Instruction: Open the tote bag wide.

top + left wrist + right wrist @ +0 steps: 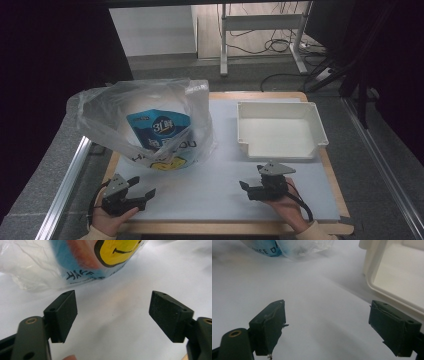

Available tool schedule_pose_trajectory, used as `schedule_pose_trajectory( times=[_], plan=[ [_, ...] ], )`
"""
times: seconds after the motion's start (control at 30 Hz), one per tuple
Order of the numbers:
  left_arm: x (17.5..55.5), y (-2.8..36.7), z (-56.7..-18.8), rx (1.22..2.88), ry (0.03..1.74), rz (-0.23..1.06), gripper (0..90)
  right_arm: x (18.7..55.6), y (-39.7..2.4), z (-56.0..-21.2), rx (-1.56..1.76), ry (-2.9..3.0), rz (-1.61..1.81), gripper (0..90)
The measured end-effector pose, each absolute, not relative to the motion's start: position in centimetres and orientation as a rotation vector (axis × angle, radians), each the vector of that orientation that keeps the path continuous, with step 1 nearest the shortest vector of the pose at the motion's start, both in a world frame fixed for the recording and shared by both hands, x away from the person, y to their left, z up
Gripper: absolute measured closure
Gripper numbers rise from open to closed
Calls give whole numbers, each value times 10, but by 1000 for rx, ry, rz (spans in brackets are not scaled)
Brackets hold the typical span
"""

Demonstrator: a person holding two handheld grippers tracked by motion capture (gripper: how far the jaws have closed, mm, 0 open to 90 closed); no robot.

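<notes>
I see a clear plastic bag (145,125) standing open-mouthed at the left rear of the white mat (220,192). Inside it sits a blue pouch (160,131) with a yellow smiley face, upright, its long axis roughly vertical. At the right rear stands a white tray (280,131), a shallow rectangle with its long side running across the table; I see nothing in it.

My left gripper (145,196) rests at the near left, jaws spread wide and holding nothing, pointing toward the bag just ahead. My right gripper (246,189) rests near the tray's front rim, jaws likewise parted and empty. Bare mat lies between the two grippers.
</notes>
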State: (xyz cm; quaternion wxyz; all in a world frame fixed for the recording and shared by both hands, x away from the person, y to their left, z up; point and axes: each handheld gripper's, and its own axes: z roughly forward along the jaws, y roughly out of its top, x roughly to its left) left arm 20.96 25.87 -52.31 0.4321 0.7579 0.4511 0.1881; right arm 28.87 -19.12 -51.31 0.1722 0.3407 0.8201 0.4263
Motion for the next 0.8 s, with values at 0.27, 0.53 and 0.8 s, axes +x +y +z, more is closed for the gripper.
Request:
schedule_pose_trajectory(
  times=[0.27, 0.53, 0.8],
  plan=[
    [209, 259, -522, 1909, 1137, 467, 264, 289, -191, -512, 967, 2329, 1224, 147],
    [210, 262, -521, 1902, 1151, 473, 264, 288, -194, -513, 964, 2327, 1219, 157],
    [211, 263, -520, 1892, 1139, 472, 265, 287, -192, -514, 949, 2337, 1192, 164]
  ],
)
